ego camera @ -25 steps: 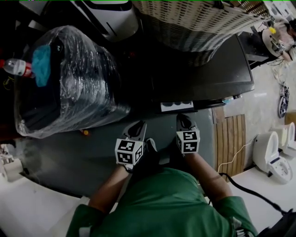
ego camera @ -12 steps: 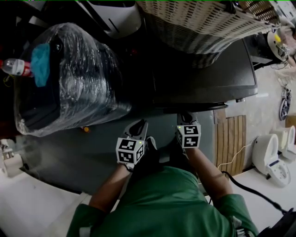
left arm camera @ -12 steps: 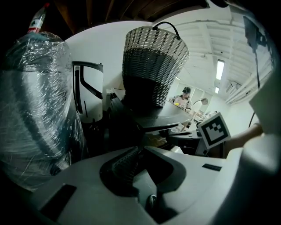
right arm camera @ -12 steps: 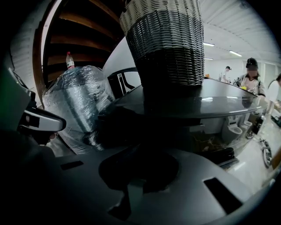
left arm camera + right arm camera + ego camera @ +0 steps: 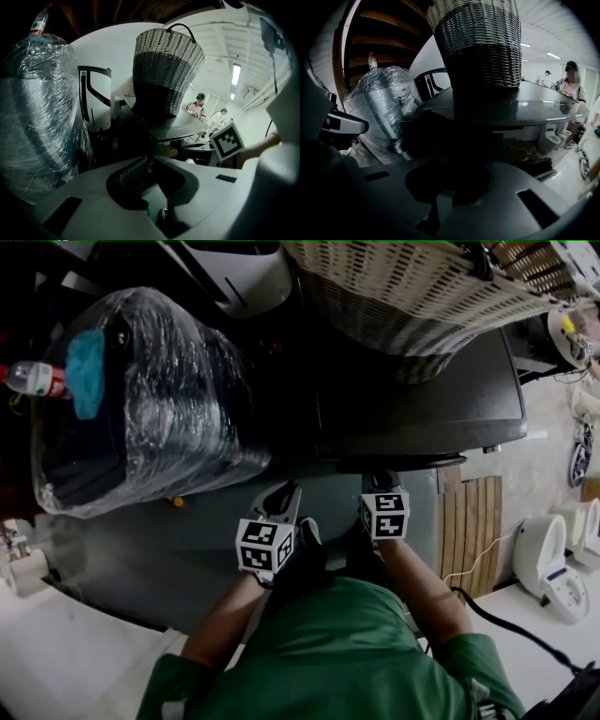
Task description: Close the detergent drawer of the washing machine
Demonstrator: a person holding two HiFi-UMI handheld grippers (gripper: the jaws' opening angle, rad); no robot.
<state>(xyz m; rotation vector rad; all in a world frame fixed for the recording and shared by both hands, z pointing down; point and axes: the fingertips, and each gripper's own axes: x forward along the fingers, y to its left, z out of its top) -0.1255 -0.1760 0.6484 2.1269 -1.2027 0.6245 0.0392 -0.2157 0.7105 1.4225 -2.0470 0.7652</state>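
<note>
The dark washing machine (image 5: 422, 409) stands ahead of me with a wicker basket (image 5: 412, 287) on its top. In the head view no drawer sticks out past the machine's front edge (image 5: 398, 463); the drawer face itself is hidden under that edge. My right gripper (image 5: 377, 480) has its tips right at that front, jaws together and holding nothing. In the right gripper view the gripper (image 5: 450, 161) sits in deep shadow against the dark machine front (image 5: 454, 136). My left gripper (image 5: 284, 491) hangs to the left, off the machine, shut and empty (image 5: 149, 158).
A large bundle wrapped in clear film (image 5: 141, 399) lies on the floor to the left, with a red-capped bottle (image 5: 33, 379) beside it. A wooden slatted mat (image 5: 473, 521) and white sanitary fixtures (image 5: 544, 559) are to the right. People stand far off (image 5: 571, 79).
The drawer's white labelled face stuck out from the machine front a second ago; it has gone in out of sight as my right gripper moved forward. The left gripper stayed put.
</note>
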